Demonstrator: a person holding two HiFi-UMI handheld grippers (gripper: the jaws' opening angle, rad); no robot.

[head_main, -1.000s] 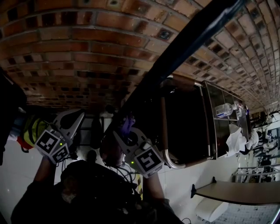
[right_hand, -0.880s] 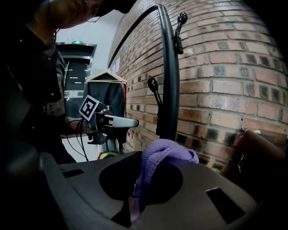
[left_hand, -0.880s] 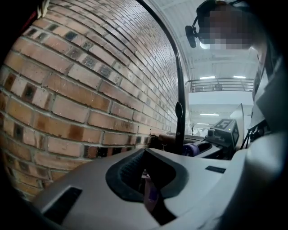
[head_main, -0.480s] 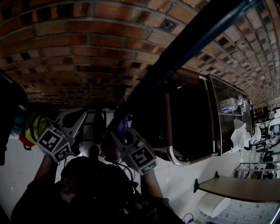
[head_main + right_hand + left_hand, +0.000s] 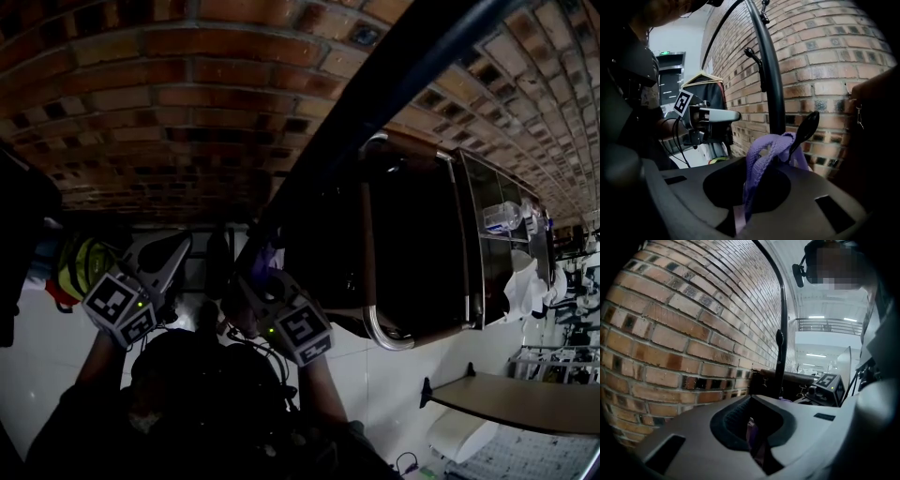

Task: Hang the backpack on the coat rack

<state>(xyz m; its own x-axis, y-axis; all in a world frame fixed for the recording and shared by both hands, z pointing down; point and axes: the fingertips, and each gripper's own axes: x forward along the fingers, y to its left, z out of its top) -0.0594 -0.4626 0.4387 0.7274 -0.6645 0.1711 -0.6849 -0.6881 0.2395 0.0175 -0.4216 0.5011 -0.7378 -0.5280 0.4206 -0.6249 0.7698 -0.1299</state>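
A: Since the right gripper view looks straight along its jaws, what does the right gripper (image 5: 744, 199) have?

B: Its jaws are pressed together on a purple strap (image 5: 761, 154). The webbing is pinched low in the seam and rises as a loop to the black spoon-shaped hook (image 5: 806, 127) on the coat rack (image 5: 771, 84). The top of the loop lies against that hook, though I cannot tell whether it is over the tip.

A: And the left gripper (image 5: 752, 430)?

B: Closed down too, with a thin strip of purple webbing (image 5: 751, 427) in the narrow gap. I cannot tell whether it belongs to the same loop. This gripper sits to the left of the rack's pole, apart from the right one.

A: Where is the backpack (image 5: 202, 375) itself?

B: In the head view it seems to be the dark bulk below the two grippers, between the person's forearms, but it is too dim to make out more. The strap shows purple at the right gripper's tip, beside the lower end of the slanting pole.

A: What is around?

B: A brick wall (image 5: 187, 94) stands right behind the rack, and a second hook (image 5: 754, 55) sits higher on the pole. A dark garment (image 5: 712, 95) on a yellowish hanger is beyond the left gripper, and a dark brown cabinet (image 5: 412, 244) with a chrome tube is to the right
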